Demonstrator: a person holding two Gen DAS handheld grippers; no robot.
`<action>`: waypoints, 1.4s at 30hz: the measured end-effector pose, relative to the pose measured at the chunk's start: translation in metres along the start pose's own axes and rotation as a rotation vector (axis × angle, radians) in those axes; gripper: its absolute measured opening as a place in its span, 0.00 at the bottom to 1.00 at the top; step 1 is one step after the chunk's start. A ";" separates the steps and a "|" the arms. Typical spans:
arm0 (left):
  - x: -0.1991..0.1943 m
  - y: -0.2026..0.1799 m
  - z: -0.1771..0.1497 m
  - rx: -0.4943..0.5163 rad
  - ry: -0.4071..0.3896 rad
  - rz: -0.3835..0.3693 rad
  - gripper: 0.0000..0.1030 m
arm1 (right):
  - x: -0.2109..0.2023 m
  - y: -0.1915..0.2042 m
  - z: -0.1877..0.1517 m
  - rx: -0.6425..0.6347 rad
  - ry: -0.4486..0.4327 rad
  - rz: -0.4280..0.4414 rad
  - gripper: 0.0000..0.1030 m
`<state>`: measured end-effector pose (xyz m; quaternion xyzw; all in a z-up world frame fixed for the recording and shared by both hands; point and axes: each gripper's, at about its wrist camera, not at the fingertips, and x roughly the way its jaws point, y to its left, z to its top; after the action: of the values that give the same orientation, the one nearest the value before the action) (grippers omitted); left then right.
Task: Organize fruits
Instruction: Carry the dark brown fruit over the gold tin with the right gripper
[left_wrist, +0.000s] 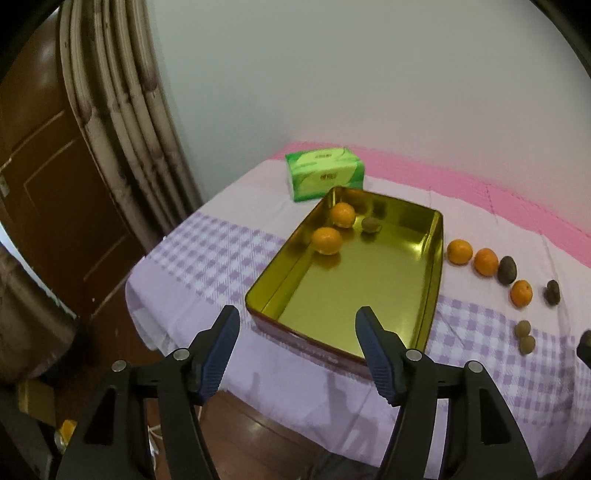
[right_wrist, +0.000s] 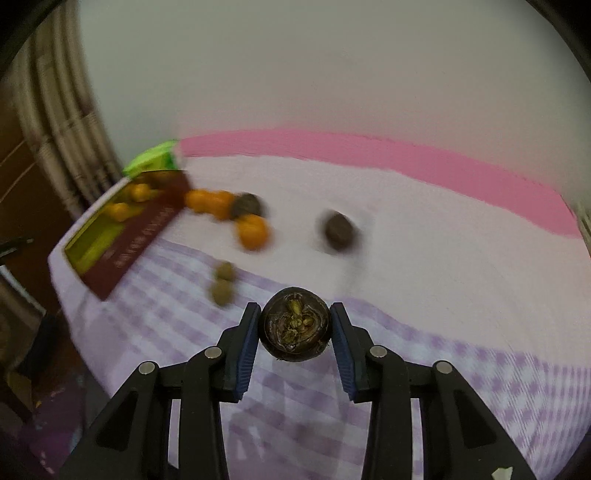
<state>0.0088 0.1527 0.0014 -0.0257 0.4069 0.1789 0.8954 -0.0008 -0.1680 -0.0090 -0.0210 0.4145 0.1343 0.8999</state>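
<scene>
Gold tin (left_wrist: 424, 266) is sitting on the checked cloth (left_wrist: 207, 254), holding two oranges (left_wrist: 327, 240) and a dark fruit (left_wrist: 370, 224); more fruit lies in a row to its right. Left gripper (left_wrist: 297, 317) is hanging released over the tin's near rim. Right gripper (right_wrist: 294, 323) is clenching a dark round fruit (right_wrist: 294, 324); its view is blurring the tissue pack (left_wrist: 325, 172).

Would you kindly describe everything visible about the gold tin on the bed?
The gold tin is a shallow, rectangular, shiny metal box, open-topped, with rounded corners, a mirror-like gold interior and dark red outer walls bearing lettering. It sits flat on the checked cloth. Two oranges and one small dark fruit lie at its far end.
</scene>
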 end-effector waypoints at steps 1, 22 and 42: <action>0.002 0.001 0.000 -0.003 0.010 -0.001 0.64 | 0.001 0.011 0.006 -0.022 -0.004 0.018 0.35; 0.015 0.011 0.004 -0.029 0.065 -0.024 0.64 | 0.067 0.187 0.103 -0.327 0.017 0.271 0.35; 0.031 0.032 0.006 -0.108 0.114 -0.019 0.65 | 0.138 0.248 0.112 -0.393 0.138 0.315 0.35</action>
<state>0.0213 0.1927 -0.0146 -0.0879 0.4466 0.1902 0.8699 0.1036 0.1187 -0.0211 -0.1396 0.4391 0.3490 0.8160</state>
